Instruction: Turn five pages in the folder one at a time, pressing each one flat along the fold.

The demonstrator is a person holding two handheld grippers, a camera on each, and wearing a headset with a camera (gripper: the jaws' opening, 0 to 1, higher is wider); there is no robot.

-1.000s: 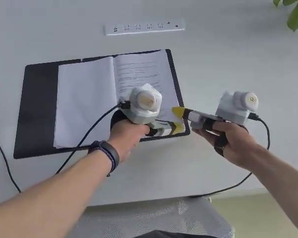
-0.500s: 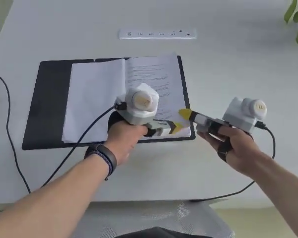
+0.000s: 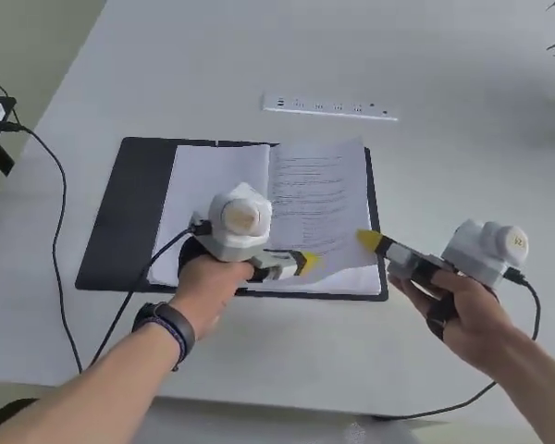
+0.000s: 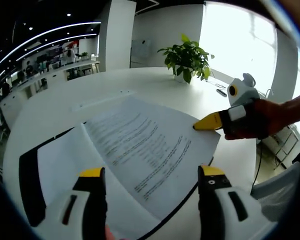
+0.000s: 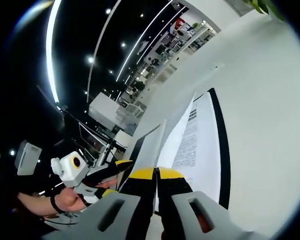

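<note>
White table [image 3: 462,157] in the head view, folder [image 3: 129,213] lying open on it. Left gripper view: left gripper [image 4: 151,172] spread wide over the printed page [image 4: 140,135]. Right gripper view: right gripper [image 5: 156,173] pinched closed at the page edge, so it might grab two sheets or crease one.

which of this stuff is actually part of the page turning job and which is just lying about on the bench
Part of the job: folder, printed page, left hand-held gripper, right hand-held gripper.

Just lying about: power strip, potted plant.
</note>
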